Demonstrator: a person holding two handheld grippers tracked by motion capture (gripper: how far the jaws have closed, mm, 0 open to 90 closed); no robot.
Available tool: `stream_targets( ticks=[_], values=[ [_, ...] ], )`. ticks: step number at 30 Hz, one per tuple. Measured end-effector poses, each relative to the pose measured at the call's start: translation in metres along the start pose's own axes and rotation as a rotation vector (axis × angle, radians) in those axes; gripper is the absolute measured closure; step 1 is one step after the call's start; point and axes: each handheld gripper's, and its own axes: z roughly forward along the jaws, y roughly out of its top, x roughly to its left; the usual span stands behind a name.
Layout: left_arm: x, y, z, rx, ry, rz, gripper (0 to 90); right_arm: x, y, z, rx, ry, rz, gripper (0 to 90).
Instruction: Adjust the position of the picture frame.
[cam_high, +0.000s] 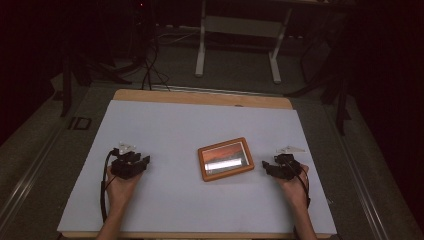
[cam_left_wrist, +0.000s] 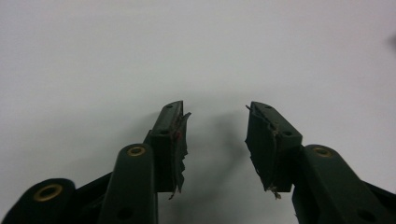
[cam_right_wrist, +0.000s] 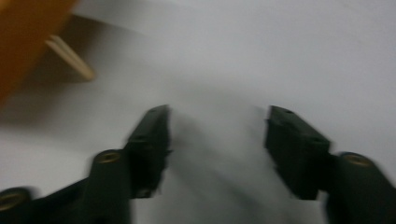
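Left gripper (cam_high: 133, 161) held low over the white sheet (cam_high: 170, 125), jaws spread apart with nothing between them; same seen in the left gripper view (cam_left_wrist: 216, 140), torn pads (cam_left_wrist: 180, 144) fraying at the edges, bare sheet (cam_left_wrist: 140, 46) beyond. Lay well left of the tray (cam_high: 225, 159). Gripped by the left hand (cam_high: 120, 187), cable looping down beside the wrist.

Right gripper (cam_high: 272, 167) sat just right of the tray, apart from it, jaws likewise spread and empty. Blurred in the right gripper view (cam_right_wrist: 217, 140); orange tray corner (cam_right_wrist: 28, 37) cut off at upper left, with a pale stick-like shape (cam_right_wrist: 70, 57) beside it, too smeared to identify. Right hand (cam_high: 295, 187) behind it.

Tray near the sheet's middle, orange-rimmed, glare washing out its contents. Table (cam_high: 200, 97) edge showing past the sheet; surroundings too dark to make out beyond a pale frame (cam_high: 240, 30).
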Motion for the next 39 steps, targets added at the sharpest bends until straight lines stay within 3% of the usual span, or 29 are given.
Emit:
stream_targets(
  ticks=[4, 7, 13, 19, 24, 32, 39],
  values=[
    [-0.005, 0.002, -0.004, -0.018, -0.044, 0.023, 61.0, 0.005, 0.004, -0.007, -0.034, 0.039, -0.033, 54.2],
    [-0.01, 0.002, -0.006, -0.019, -0.081, 0.045, 61.9, 0.009, 0.007, -0.013, -0.054, 0.042, -0.049, 55.2],
    [-0.014, 0.002, -0.008, -0.032, -0.099, 0.075, 63.3, 0.012, 0.012, -0.025, -0.091, 0.056, -0.054, 59.1],
    [-0.02, 0.003, -0.009, -0.045, -0.144, 0.091, 62.5, 0.02, 0.02, -0.04, -0.134, 0.101, -0.074, 71.0],
    [-0.026, 0.005, -0.009, -0.034, -0.164, 0.112, 62.6, 0.037, 0.027, -0.049, -0.171, 0.125, -0.125, 89.2],
    [-0.033, 0.01, -0.01, -0.035, -0.22, 0.127, 64.2, 0.069, 0.032, -0.046, -0.159, 0.184, -0.197, 89.9],
    [-0.046, 0.018, -0.009, -0.031, -0.289, 0.165, 62.5, 0.079, 0.028, -0.036, -0.121, 0.19, -0.213, 89.9]
  ],
)
